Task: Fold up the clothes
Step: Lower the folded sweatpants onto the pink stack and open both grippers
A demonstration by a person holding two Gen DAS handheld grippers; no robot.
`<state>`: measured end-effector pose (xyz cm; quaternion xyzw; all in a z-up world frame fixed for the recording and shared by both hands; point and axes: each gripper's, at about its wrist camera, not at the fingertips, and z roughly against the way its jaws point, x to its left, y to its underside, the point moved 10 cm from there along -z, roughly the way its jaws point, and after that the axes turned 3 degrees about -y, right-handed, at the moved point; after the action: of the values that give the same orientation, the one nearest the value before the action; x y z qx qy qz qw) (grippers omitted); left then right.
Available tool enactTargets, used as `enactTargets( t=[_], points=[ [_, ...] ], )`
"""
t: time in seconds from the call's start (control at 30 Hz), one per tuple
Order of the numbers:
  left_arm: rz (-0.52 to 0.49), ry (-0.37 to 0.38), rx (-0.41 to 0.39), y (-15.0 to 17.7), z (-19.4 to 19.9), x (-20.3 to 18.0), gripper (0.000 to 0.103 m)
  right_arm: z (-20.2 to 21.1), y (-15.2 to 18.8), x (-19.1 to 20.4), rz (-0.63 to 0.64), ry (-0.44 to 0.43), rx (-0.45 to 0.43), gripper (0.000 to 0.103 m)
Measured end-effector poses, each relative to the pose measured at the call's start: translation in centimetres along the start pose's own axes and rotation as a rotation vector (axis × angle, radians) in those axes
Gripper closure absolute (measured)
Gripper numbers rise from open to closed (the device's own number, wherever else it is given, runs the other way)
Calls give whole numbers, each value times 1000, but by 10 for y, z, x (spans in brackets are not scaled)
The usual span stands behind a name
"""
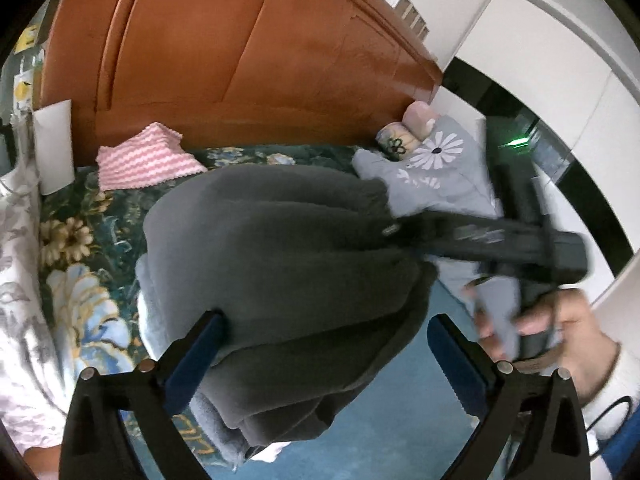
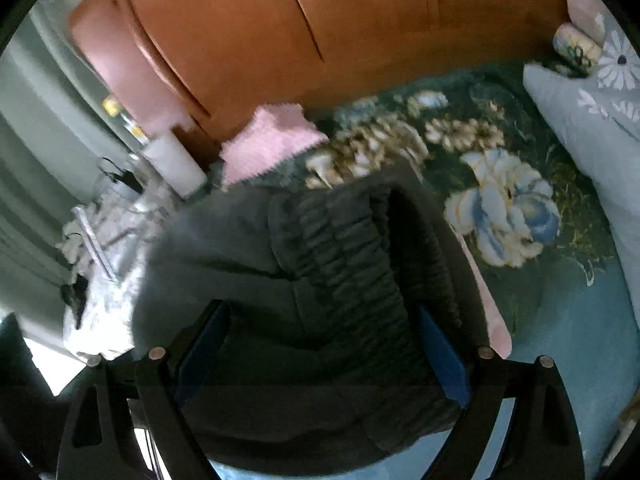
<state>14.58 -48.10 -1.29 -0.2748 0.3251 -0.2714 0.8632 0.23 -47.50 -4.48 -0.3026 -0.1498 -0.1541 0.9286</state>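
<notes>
A folded dark grey garment [image 1: 280, 248] with a gathered elastic waistband [image 2: 340, 248] lies on the floral bedspread [image 1: 80, 240], on top of a light blue folded piece [image 1: 148, 300]. My left gripper [image 1: 324, 320] stands open around its near end. The left pad [image 1: 200, 356] is against the cloth and the right pad [image 1: 452, 356] is well clear of it. My right gripper [image 2: 320, 308] has the garment bunched between both blue pads and looks shut on it. In the left wrist view the right gripper [image 1: 400, 232] comes in from the right, held by a hand [image 1: 568, 328].
An orange-brown headboard [image 1: 240, 60] runs along the back. A pink striped cloth [image 1: 148, 160] lies near it. A grey daisy pillow [image 1: 440, 172] sits on the right. Crumpled white floral fabric [image 2: 108, 240] is on the left. A pink strip [image 2: 484, 292] shows beside the garment.
</notes>
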Motion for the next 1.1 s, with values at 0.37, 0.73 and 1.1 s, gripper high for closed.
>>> enactTargets(
  t=[0.37,0.73,1.1],
  points=[
    [82,-89,-64,39,37,-23,0,61,55,13,151,109,-32,10],
    [262,-246,-47,90,-2,-32,0,59,97,-31,189,227,37,7],
    [318,-258,5,127,-34,-31,0,51,107,-45,234,282,74,4]
  ],
)
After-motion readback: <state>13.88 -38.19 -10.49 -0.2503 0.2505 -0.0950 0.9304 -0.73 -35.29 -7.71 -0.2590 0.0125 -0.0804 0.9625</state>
